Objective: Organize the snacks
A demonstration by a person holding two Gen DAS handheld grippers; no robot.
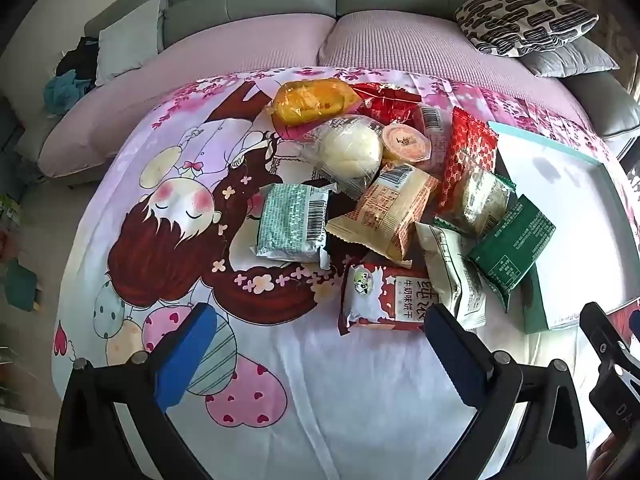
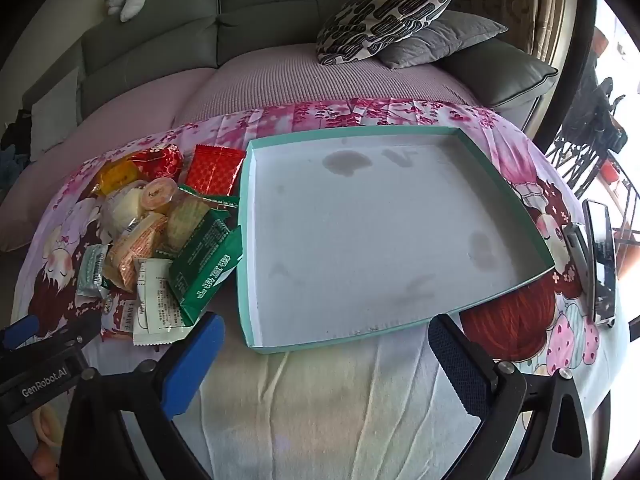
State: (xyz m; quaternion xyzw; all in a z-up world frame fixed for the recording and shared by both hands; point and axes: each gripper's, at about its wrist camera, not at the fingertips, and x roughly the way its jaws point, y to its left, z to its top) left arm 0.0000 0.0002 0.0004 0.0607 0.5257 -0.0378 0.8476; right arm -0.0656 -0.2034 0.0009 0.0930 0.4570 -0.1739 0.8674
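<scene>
A pile of wrapped snacks lies on a cartoon-print cloth: a red milk-biscuit pack (image 1: pixel 382 296), a pale green pack (image 1: pixel 294 222), a beige pack (image 1: pixel 386 210), a white bun (image 1: pixel 352 150), an orange cake (image 1: pixel 314 100), a dark green pack (image 1: pixel 512 246) leaning on the box rim. A shallow teal box (image 2: pixel 244 216) with a stained white floor, holding nothing, sits to the right of the pile (image 2: pixel 160 232). My left gripper (image 1: pixel 320 344) is open and empty, just in front of the red pack. My right gripper (image 2: pixel 328 354) is open and empty at the box's near edge.
A grey sofa with a patterned cushion (image 2: pixel 384 12) and a grey cushion (image 2: pixel 440 38) runs behind the table. A phone (image 2: pixel 602 256) lies at the table's right edge. The right gripper shows in the left wrist view (image 1: pixel 608 344), and the left one in the right wrist view (image 2: pixel 44 344).
</scene>
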